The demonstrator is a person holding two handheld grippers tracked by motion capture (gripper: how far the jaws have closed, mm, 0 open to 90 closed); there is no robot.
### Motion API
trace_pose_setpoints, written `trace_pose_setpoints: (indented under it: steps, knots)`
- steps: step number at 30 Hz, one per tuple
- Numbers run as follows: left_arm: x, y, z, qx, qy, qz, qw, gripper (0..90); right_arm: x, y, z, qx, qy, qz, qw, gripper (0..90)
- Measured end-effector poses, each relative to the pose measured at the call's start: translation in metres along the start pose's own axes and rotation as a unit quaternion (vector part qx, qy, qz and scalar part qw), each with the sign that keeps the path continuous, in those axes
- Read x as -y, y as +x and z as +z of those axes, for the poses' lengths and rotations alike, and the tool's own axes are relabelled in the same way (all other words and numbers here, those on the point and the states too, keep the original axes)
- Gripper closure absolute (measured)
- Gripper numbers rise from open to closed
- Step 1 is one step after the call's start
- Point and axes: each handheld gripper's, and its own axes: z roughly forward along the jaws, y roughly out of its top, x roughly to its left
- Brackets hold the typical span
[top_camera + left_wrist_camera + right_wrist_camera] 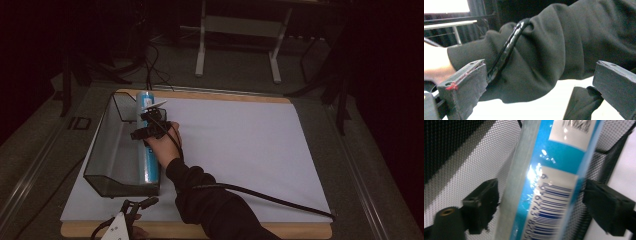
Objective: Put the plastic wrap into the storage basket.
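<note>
The right hand-held gripper clamps its jaws on the blue tube, which lies in the mesh tray at the desk's left. The left hand-held gripper, at the near edge, gapes wide and empty.

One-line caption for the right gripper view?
Right gripper closing around a blue tube lying in a black mesh tray.
</note>
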Motion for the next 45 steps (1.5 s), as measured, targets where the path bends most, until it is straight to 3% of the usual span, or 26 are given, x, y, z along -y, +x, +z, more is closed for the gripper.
trace_pose_setpoints:
  steps: [3, 6, 11, 22, 30, 33, 37, 45]
  knots:
    - [0.0, 0.0, 0.0, 0.0, 0.001, 0.0, 1.0, 0.7, -0.004, -0.001, -0.012, 0.01, -0.009, -0.033, 0.9994, 12.3]
    - [0.0, 0.0, 0.0, -0.001, 0.001, 0.0, 1.0, 0.6, -0.005, -0.001, -0.023, 0.005, -0.022, -0.047, 0.9987, 12.3]
    - [0.0, 0.0, 0.001, -0.001, 0.003, 0.001, 1.0, 0.7, -0.005, -0.003, -0.041, 0.022, -0.038, -0.082, 0.9956, 12.8]
    - [0.001, -0.001, 0.002, -0.003, 0.007, 0.002, 1.0, 0.7, 0.006, -0.022, -0.069, 0.023, -0.045, -0.103, 0.9934, 13.3]
    - [0.001, -0.001, 0.003, -0.004, 0.008, 0.002, 1.0, 0.6, 0.02, -0.038, -0.092, 0.036, -0.052, -0.137, 0.9886, 13.3]
    - [0.001, -0.001, 0.003, -0.004, 0.009, 0.002, 0.9999, 0.6, 0.026, -0.049, -0.099, 0.037, -0.056, -0.137, 0.9884, 13.3]
    - [0.001, -0.001, 0.004, -0.005, 0.01, 0.003, 0.9999, 0.7, 0.035, -0.065, -0.108, 0.025, -0.065, -0.122, 0.9901, 13.3]
    - [0.001, -0.001, 0.005, -0.005, 0.012, 0.003, 0.9999, 0.6, 0.06, -0.092, -0.123, 0.007, -0.085, -0.111, 0.9901, 13.8]
